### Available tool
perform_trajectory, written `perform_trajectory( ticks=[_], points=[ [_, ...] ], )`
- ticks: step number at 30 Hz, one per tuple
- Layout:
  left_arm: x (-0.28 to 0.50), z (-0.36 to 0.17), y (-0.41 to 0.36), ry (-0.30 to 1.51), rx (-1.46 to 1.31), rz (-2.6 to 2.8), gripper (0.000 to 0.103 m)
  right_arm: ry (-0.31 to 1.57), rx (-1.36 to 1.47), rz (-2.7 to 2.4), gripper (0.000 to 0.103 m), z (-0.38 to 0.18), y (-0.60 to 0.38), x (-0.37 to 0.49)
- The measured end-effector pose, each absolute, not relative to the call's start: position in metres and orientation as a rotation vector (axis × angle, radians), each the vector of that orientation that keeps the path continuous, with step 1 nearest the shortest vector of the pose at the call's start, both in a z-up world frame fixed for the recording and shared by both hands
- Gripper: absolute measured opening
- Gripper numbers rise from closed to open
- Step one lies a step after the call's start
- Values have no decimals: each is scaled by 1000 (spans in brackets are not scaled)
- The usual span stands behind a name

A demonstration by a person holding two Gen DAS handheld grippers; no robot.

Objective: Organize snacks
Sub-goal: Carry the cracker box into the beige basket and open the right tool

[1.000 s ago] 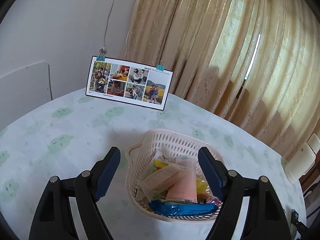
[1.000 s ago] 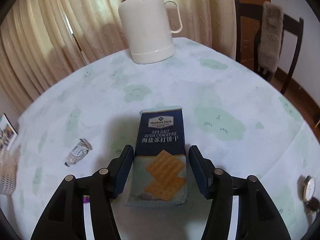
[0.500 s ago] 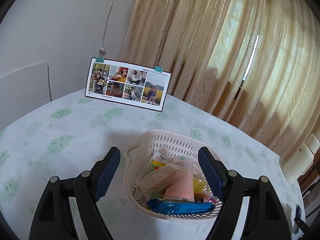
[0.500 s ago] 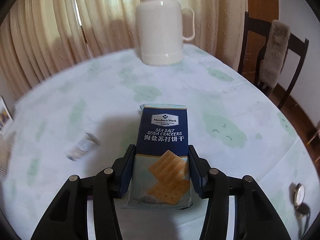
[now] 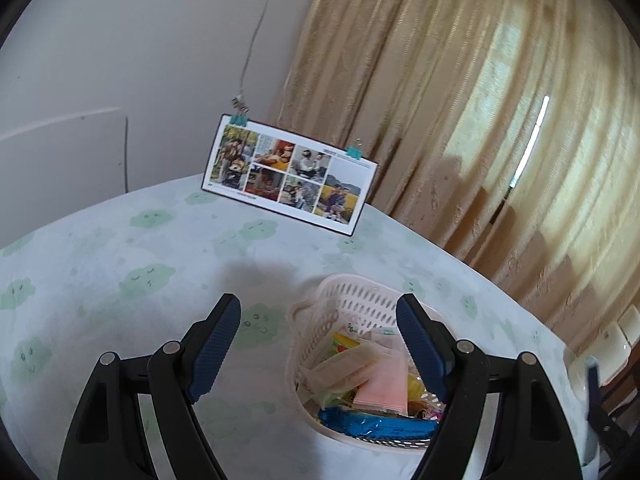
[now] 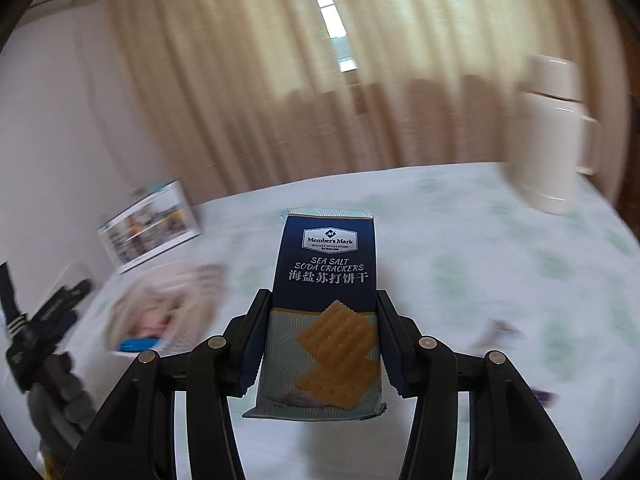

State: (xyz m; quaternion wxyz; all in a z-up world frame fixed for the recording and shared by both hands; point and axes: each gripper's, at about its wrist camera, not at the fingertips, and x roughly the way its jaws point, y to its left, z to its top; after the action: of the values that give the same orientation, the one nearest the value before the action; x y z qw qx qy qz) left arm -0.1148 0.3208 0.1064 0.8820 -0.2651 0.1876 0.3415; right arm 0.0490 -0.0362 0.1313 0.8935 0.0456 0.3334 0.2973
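A round table (image 5: 100,248) with a pale green cloud-print cloth holds a photo card (image 5: 290,174) propped near beige curtains (image 5: 480,120) and a white thermos (image 6: 554,136). The right gripper (image 6: 322,344) clamps a navy sea salt soda cracker packet (image 6: 326,280), lifted above the cloth. The left gripper (image 5: 320,344) hangs open and empty beside the pink basket (image 5: 352,300) full of snacks.
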Motion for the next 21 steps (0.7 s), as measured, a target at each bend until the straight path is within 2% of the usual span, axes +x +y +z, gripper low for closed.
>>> perform_trajectory(
  ticks=[11, 21],
  points=[
    [-120, 107, 322, 398, -548, 774, 77, 714, -70, 862, 51, 131, 132, 18],
    [-124, 107, 330, 392, -590, 769, 77, 790, -66, 932, 53, 111, 186, 21]
  ],
)
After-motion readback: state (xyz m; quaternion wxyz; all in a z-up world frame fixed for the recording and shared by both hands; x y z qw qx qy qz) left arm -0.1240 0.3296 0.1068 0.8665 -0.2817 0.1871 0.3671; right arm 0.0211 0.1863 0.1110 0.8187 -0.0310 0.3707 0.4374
